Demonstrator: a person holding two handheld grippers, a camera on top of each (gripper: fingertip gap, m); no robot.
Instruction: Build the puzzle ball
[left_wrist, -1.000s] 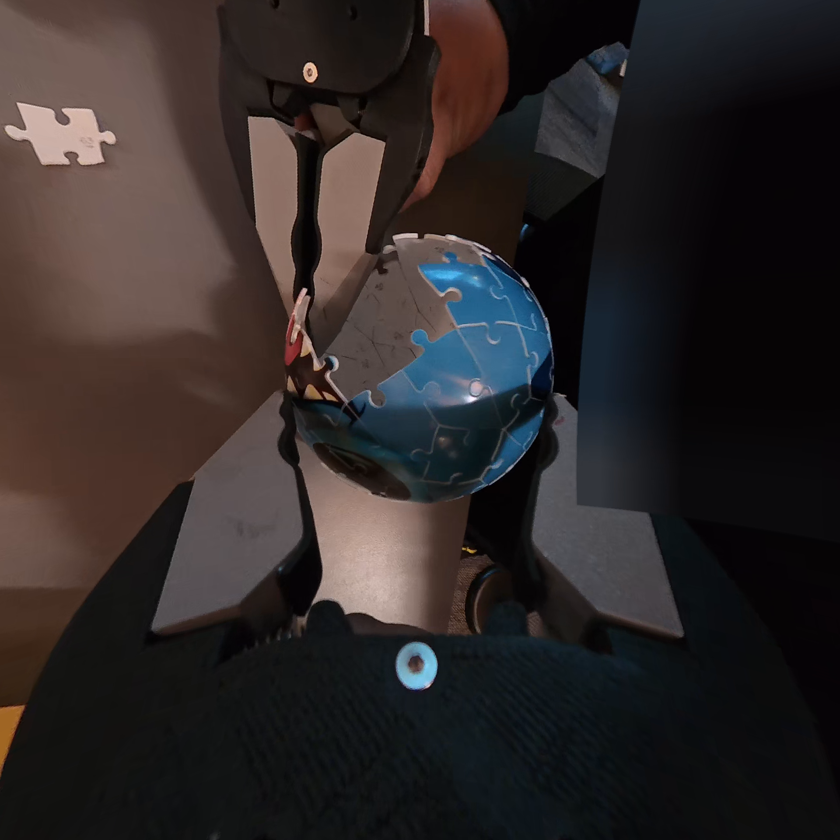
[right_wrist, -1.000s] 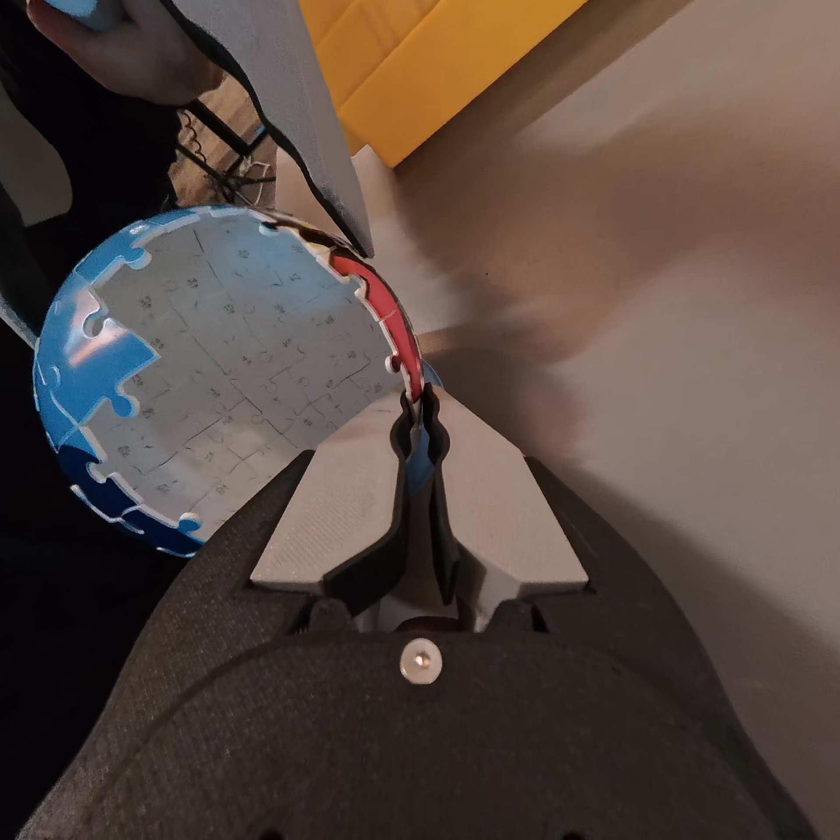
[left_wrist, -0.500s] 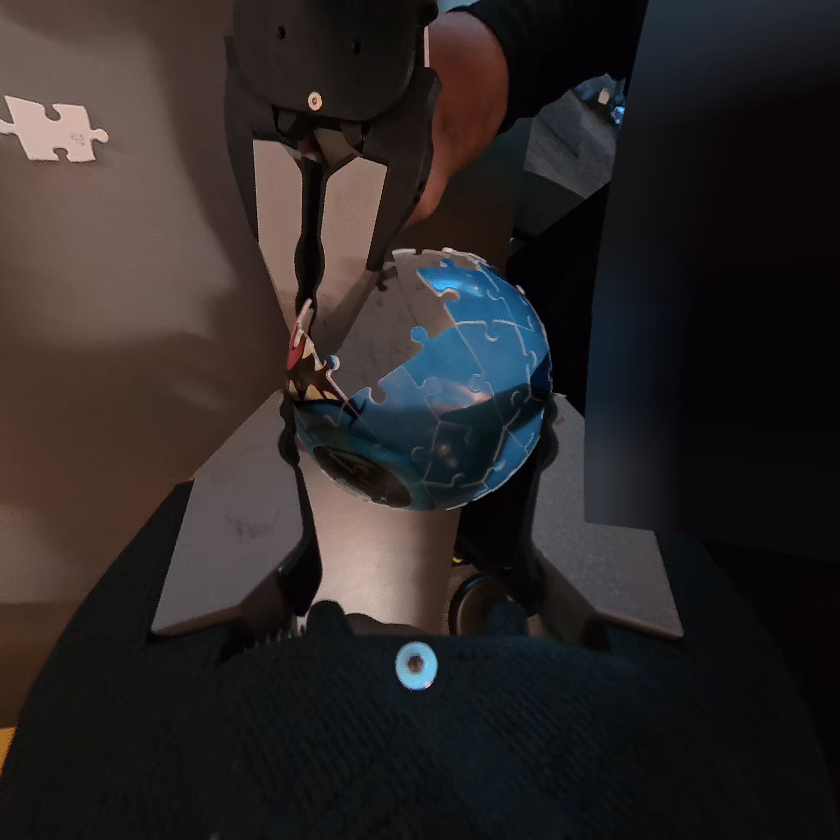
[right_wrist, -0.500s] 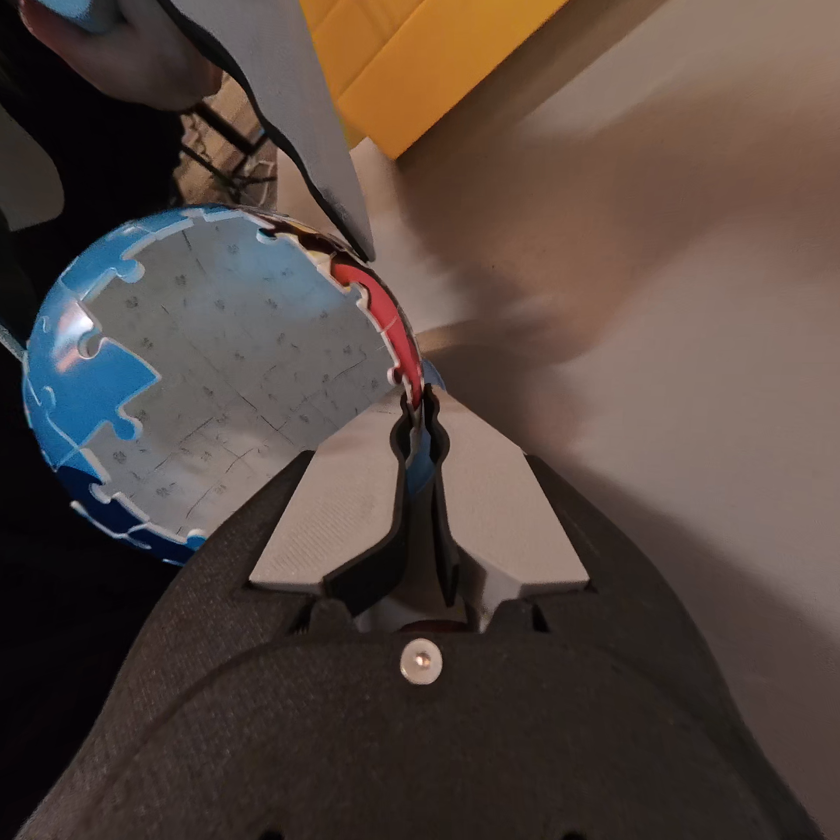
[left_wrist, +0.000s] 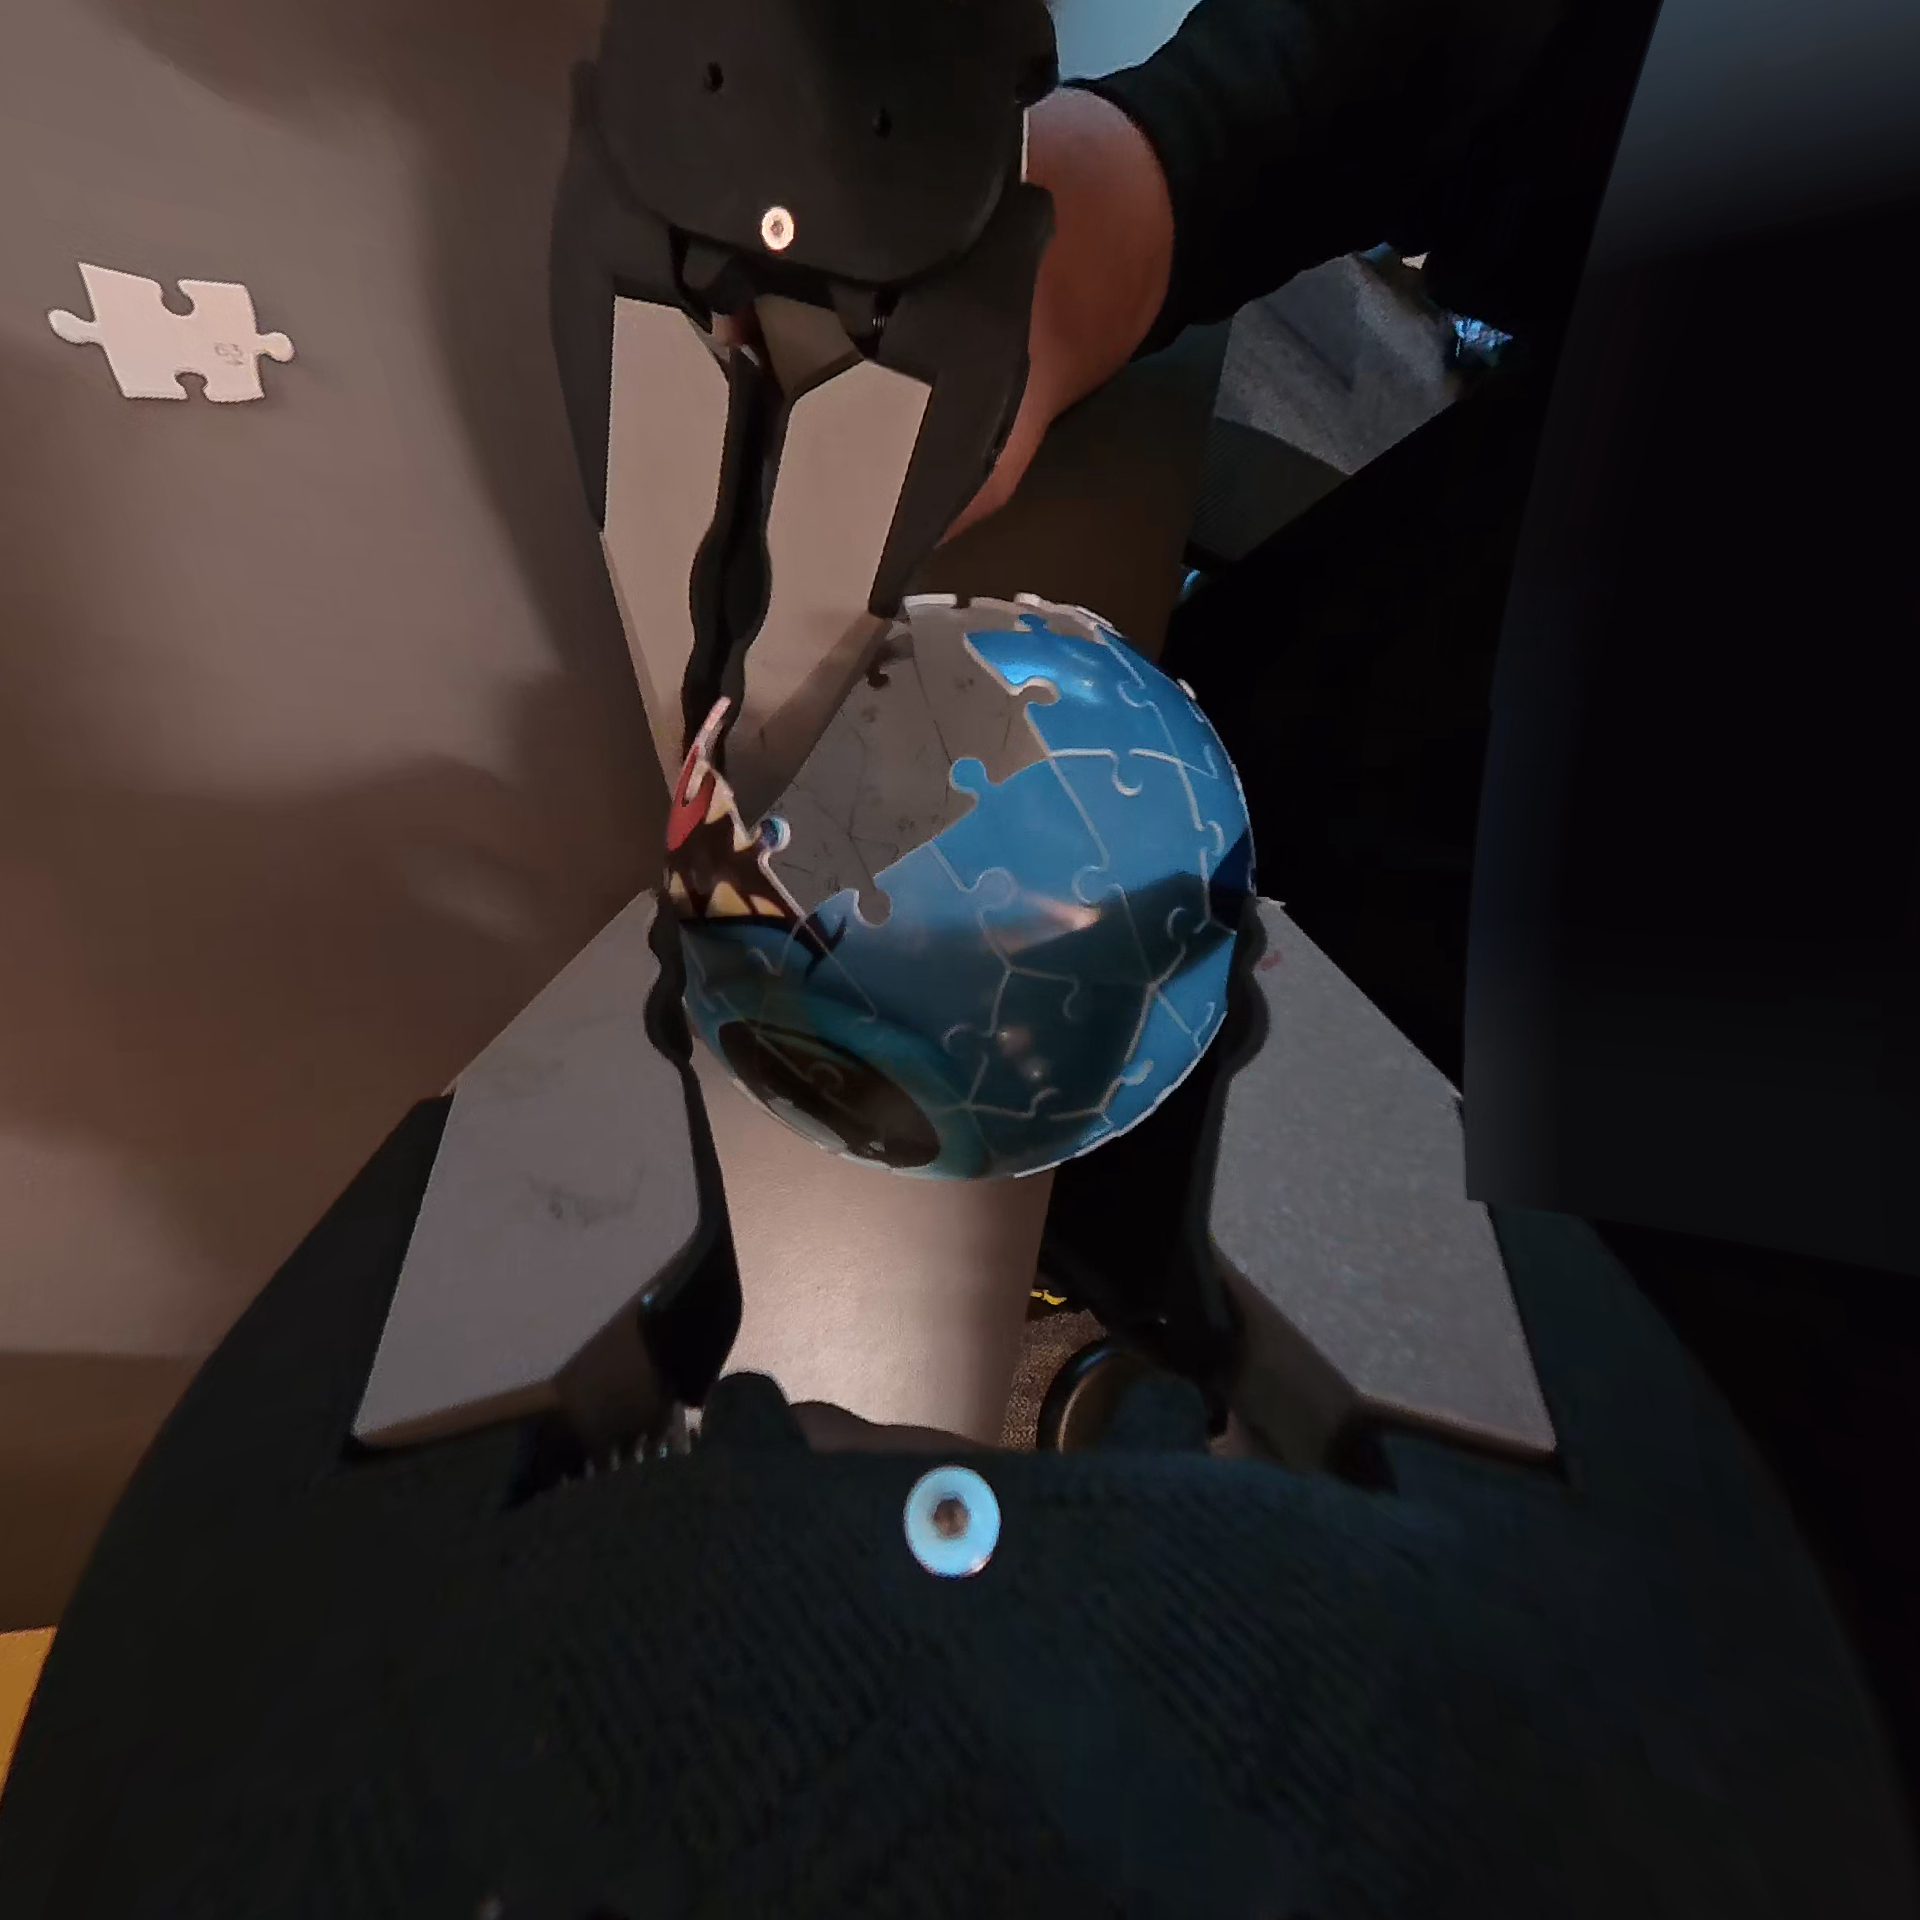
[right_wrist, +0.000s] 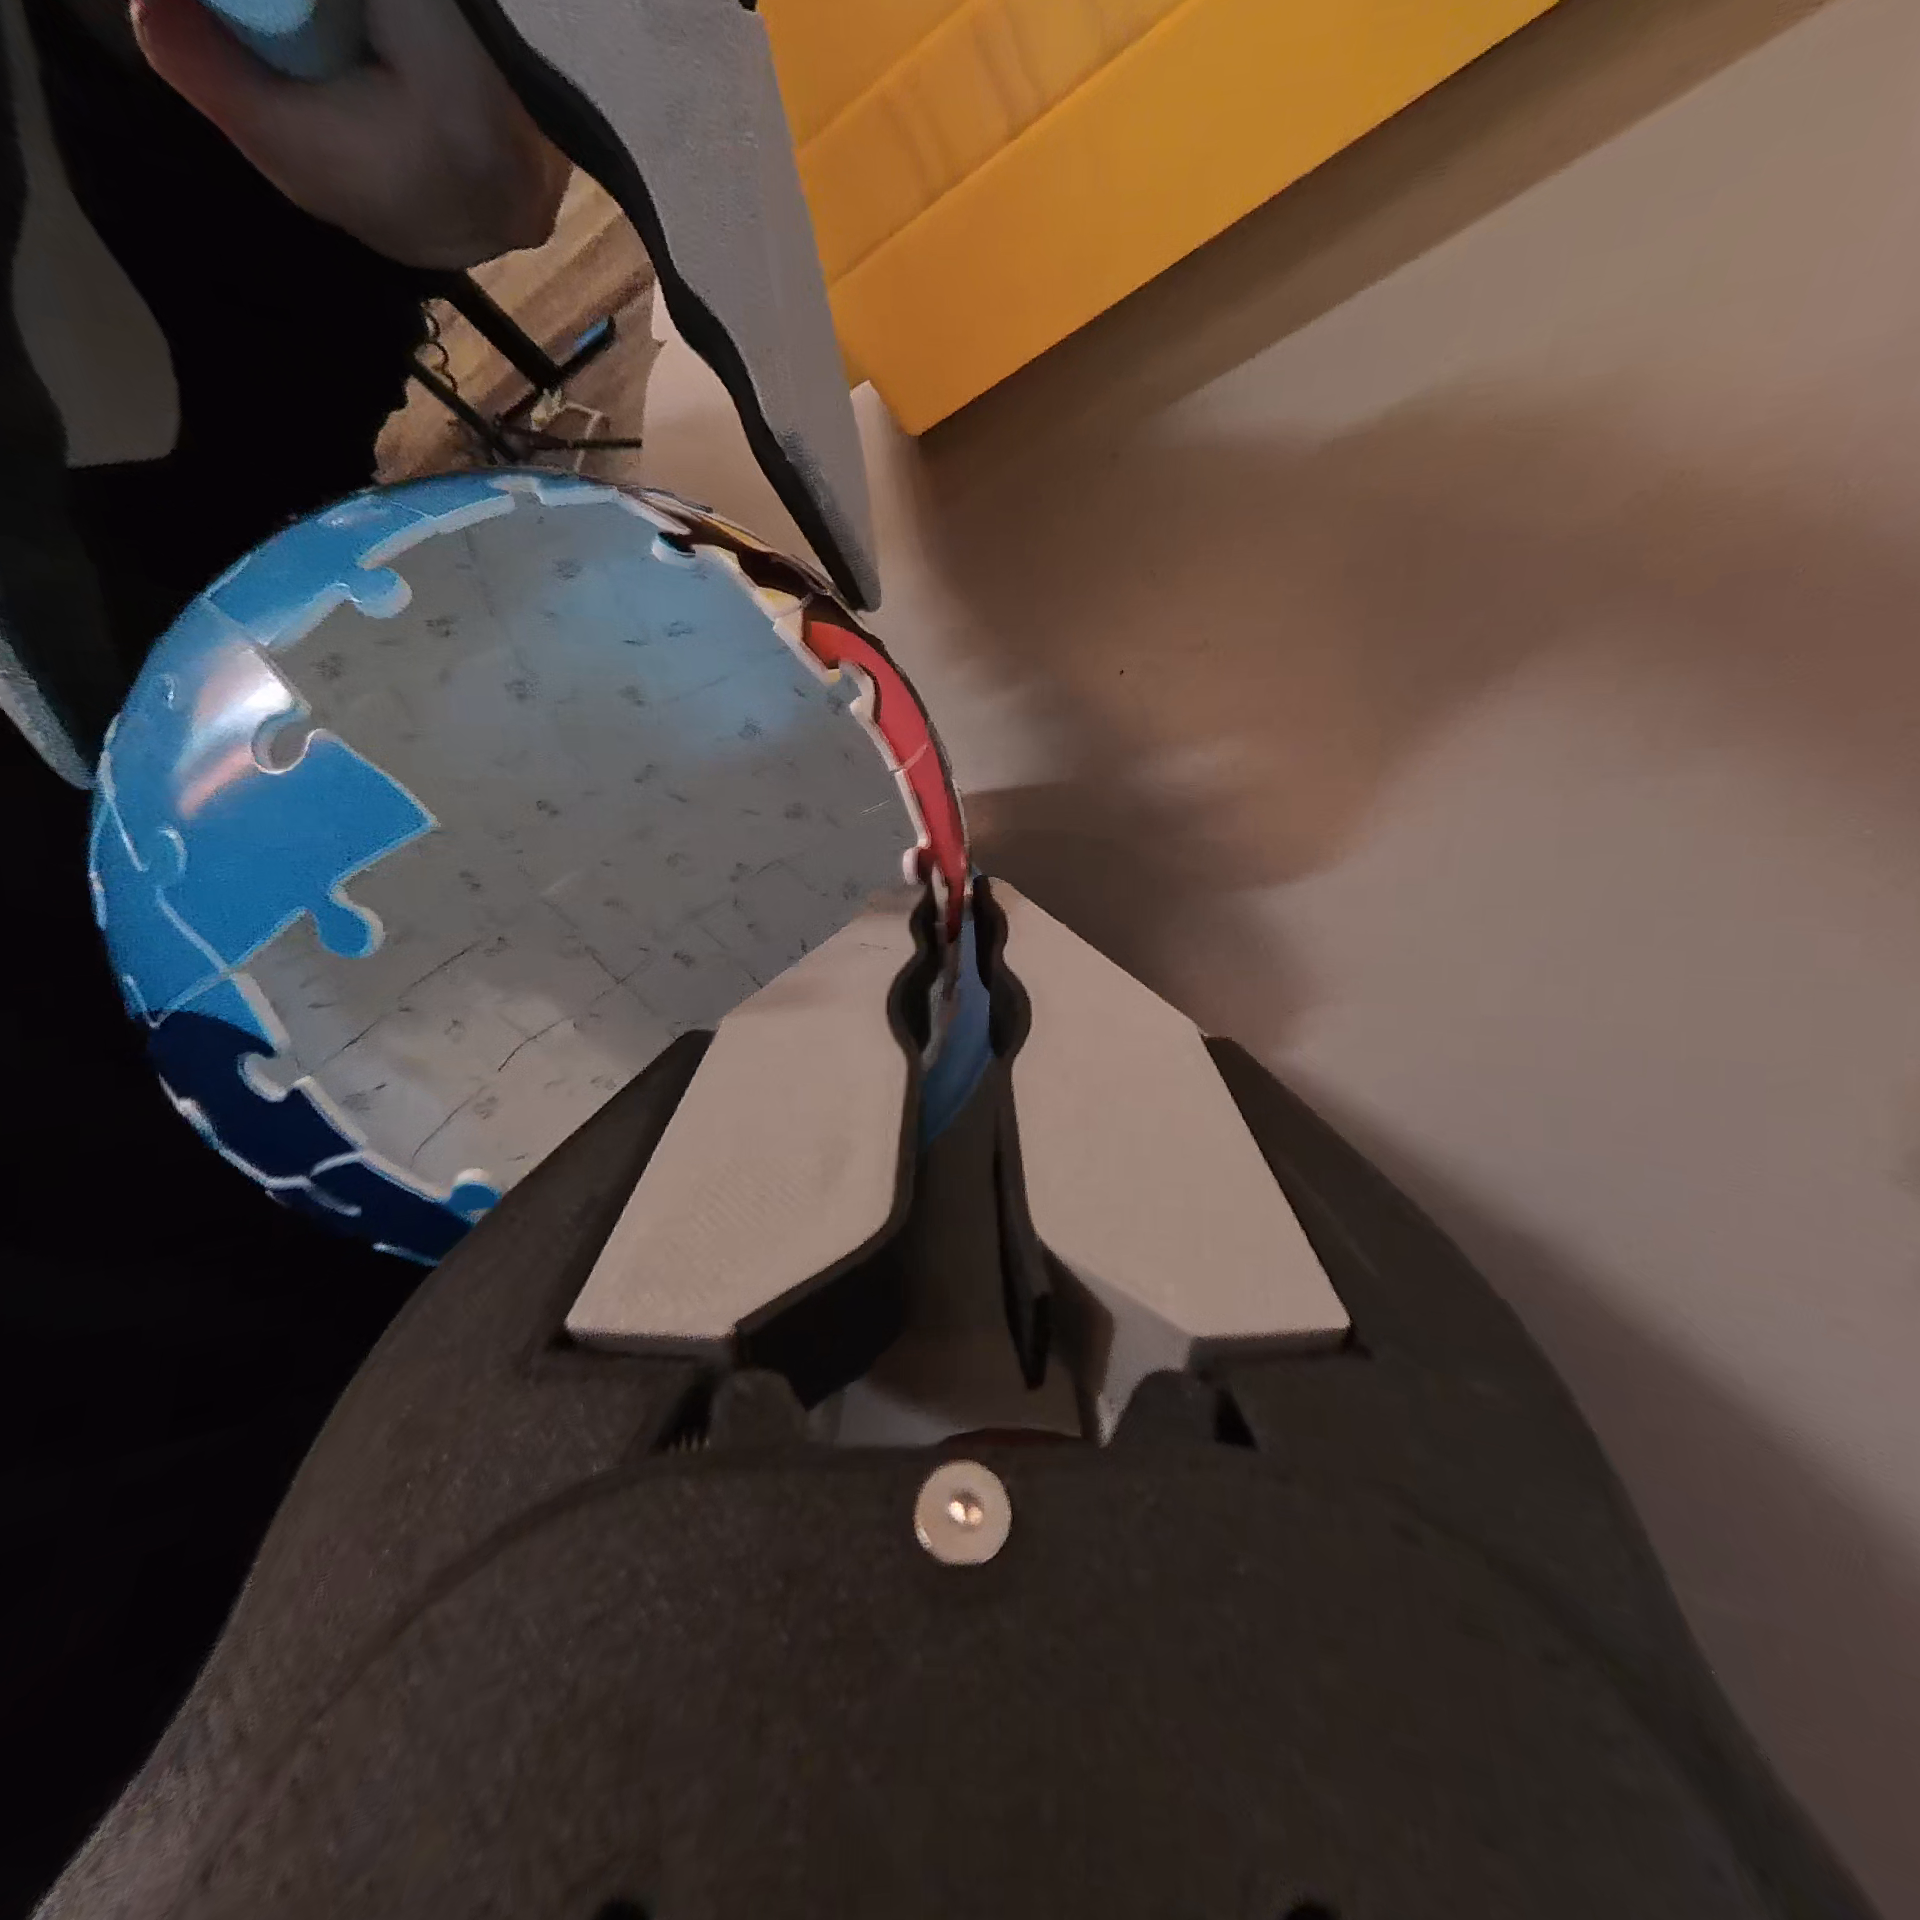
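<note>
Left wrist view: the left gripper (left_wrist: 961, 935), with grey wedge-shaped fingers and black pads, clamps the partly built, glossy blue plastic puzzle ball (left_wrist: 1039, 935) between its two tips, one pad on each side of the sphere. The ball hangs in the air above the matte grey-brown tabletop (left_wrist: 260, 727), just ahead of the gripper's black body. Its open, unfinished gap faces up and away (the pale grey inner faces of the pieces show through it), and a dark round patch sits on its lower near side.

From the far side the right gripper (left_wrist: 717, 717) reaches in toward the camera, a person's hand (left_wrist: 1091, 312) behind its black housing. Its fingers are pinched together on a curved red-and-white puzzle piece (left_wrist: 698, 774) at the left rim of the gap, touching the edge of the ball where black and yellow markings lie.

Right wrist view: the right gripper (right_wrist: 954, 914) is clenched on the same piece (right_wrist: 940, 883), a thin red strip running along the rim of the ball (right_wrist: 260, 831), which lies to the left of and just beyond the fingertips.

Background: a loose white jigsaw piece (left_wrist: 171, 343) lies face down on the table, well apart from both grippers; a yellow panelled block (right_wrist: 1091, 208) stands at the far table edge.
</note>
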